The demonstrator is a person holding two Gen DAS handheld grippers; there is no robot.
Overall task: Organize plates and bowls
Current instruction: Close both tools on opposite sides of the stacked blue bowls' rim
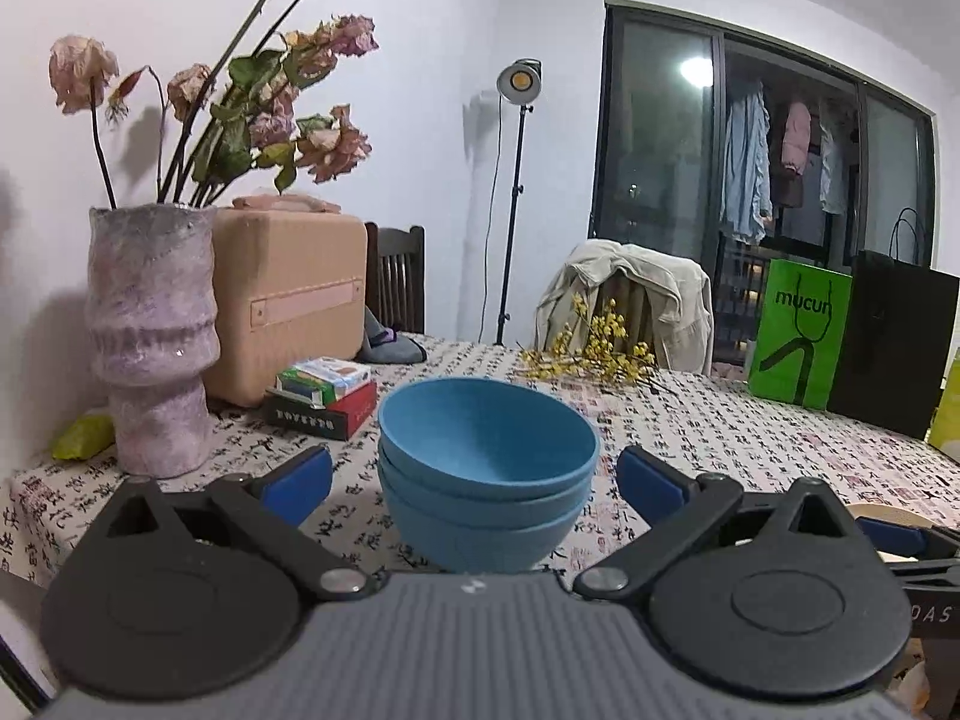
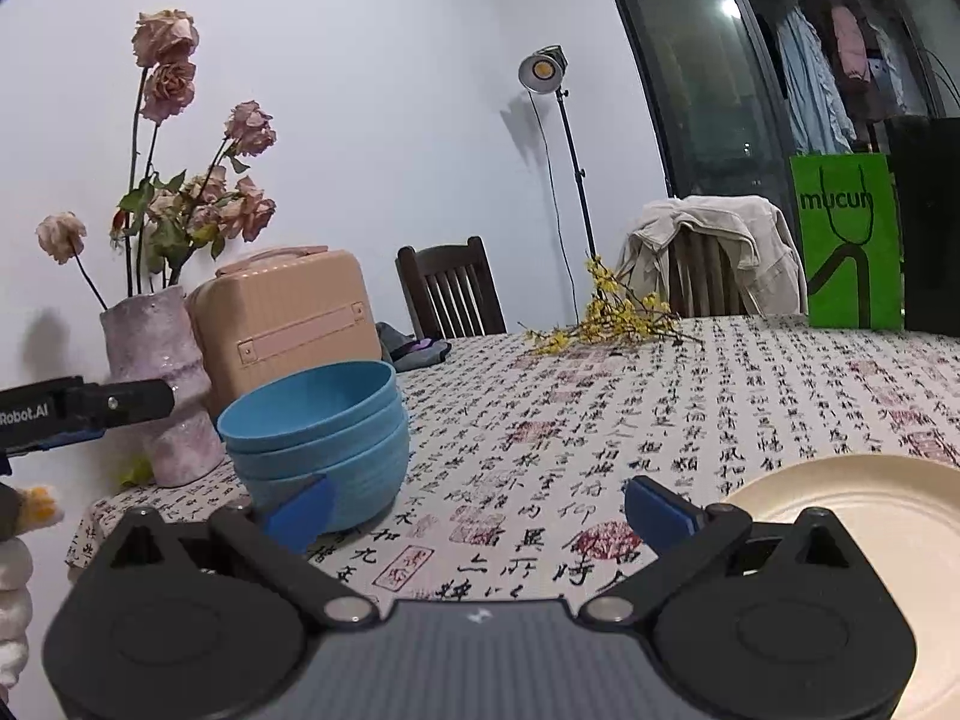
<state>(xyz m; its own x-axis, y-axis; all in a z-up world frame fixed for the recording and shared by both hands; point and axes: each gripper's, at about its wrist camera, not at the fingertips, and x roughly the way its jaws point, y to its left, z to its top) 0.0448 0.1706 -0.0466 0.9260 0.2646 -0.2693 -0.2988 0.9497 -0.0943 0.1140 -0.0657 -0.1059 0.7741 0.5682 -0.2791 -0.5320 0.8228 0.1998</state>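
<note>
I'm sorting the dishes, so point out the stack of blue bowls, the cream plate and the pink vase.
stack of blue bowls (image 1: 489,480), left wrist view, outer wall of the top bowl.
cream plate (image 2: 852,492), right wrist view, bare inner surface.
pink vase (image 1: 150,336), left wrist view, middle of its body.

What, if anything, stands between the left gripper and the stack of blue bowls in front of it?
Nothing visible does. The left gripper is open, with the stack of blue bowls directly ahead between its blue pads. Only bare tablecloth lies around the stack; the vase and books stand off to the left.
</note>
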